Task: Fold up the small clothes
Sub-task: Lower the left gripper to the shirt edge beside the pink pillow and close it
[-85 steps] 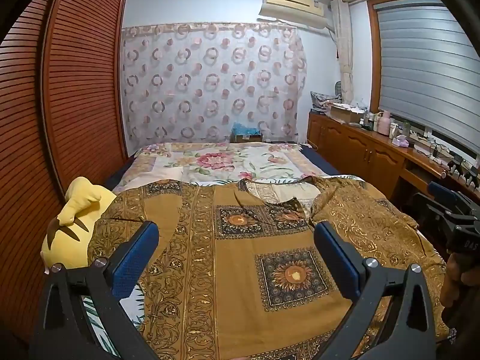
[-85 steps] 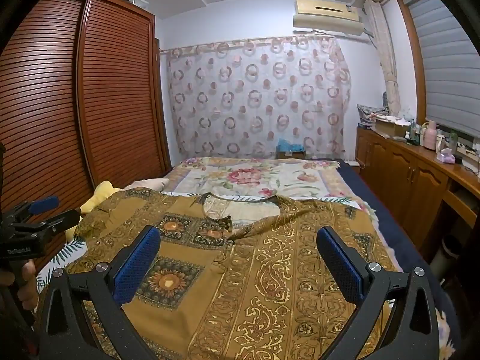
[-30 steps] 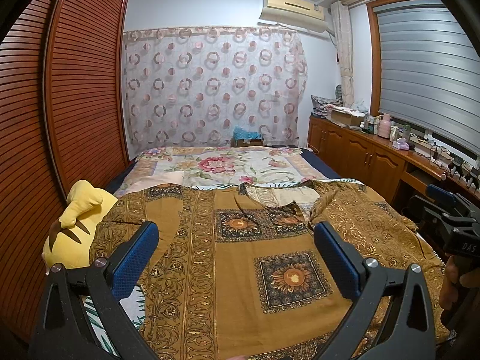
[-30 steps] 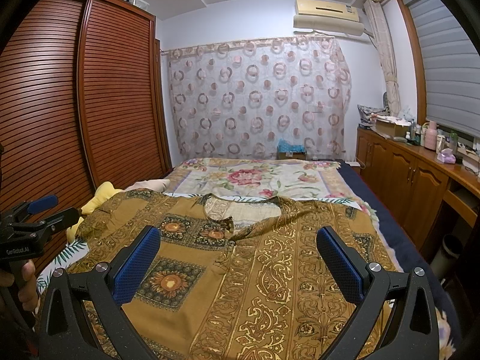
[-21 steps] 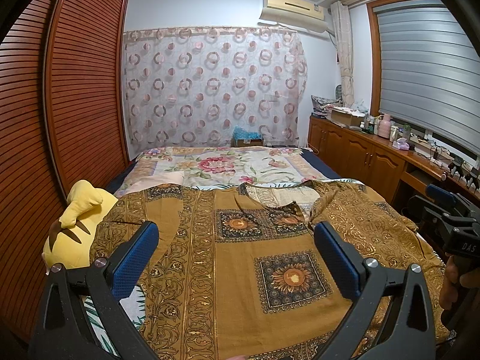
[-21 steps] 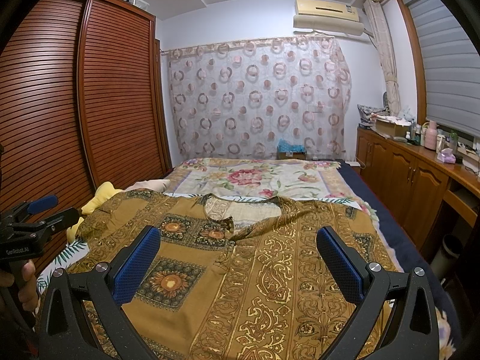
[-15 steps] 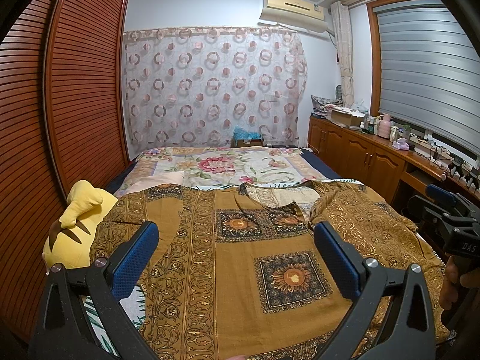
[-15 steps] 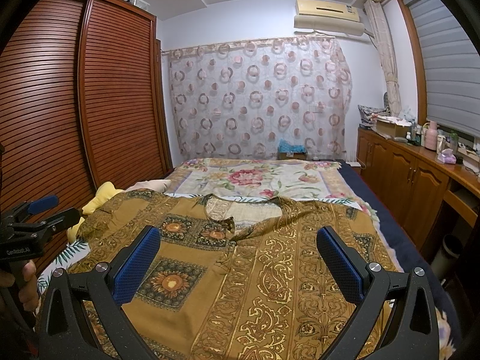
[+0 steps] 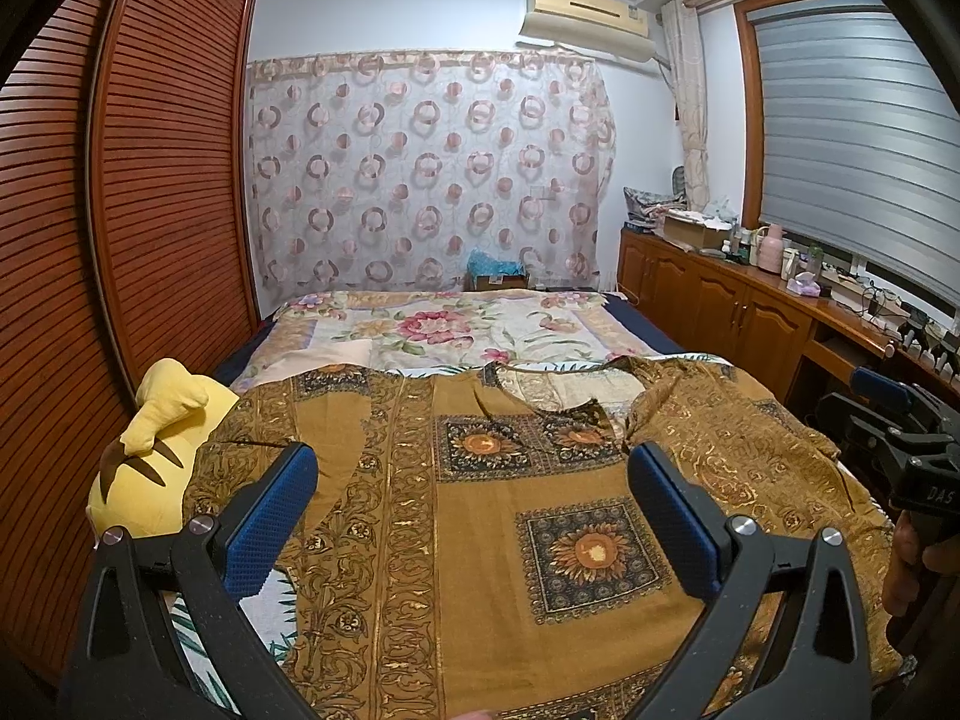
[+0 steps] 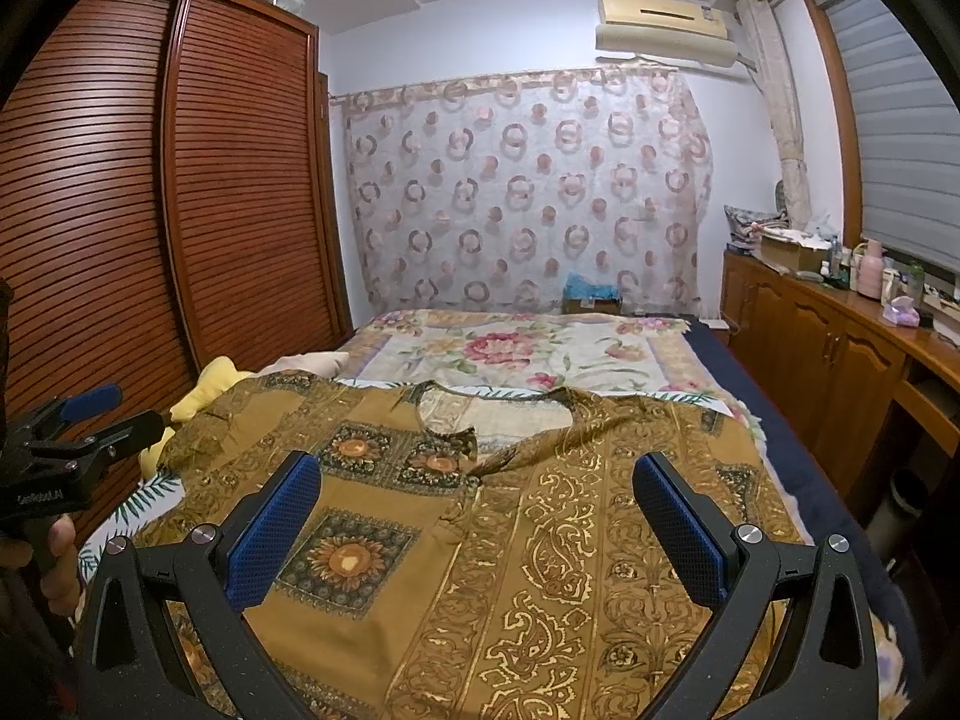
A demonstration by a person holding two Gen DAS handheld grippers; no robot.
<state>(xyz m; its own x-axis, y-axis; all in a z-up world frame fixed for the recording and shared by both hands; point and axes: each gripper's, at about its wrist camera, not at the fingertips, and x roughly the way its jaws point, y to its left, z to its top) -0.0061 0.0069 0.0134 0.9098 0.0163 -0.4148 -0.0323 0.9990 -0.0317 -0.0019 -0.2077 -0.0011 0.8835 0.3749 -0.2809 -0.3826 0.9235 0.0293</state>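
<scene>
A brown and gold patterned shirt (image 9: 492, 516) lies spread flat on the bed, neck opening toward the far end; it also shows in the right wrist view (image 10: 540, 528). Its right front panel is folded over near the neck. My left gripper (image 9: 474, 474) is open and empty, held above the shirt's near left part. My right gripper (image 10: 477, 480) is open and empty, held above the shirt's near right part. Each gripper shows at the edge of the other's view, the right one (image 9: 900, 420) and the left one (image 10: 72, 432).
A yellow plush toy (image 9: 156, 438) lies at the bed's left edge by the slatted wardrobe (image 9: 150, 180). A floral bedspread (image 9: 456, 330) covers the far half of the bed. A wooden cabinet (image 9: 750, 312) with clutter runs along the right wall.
</scene>
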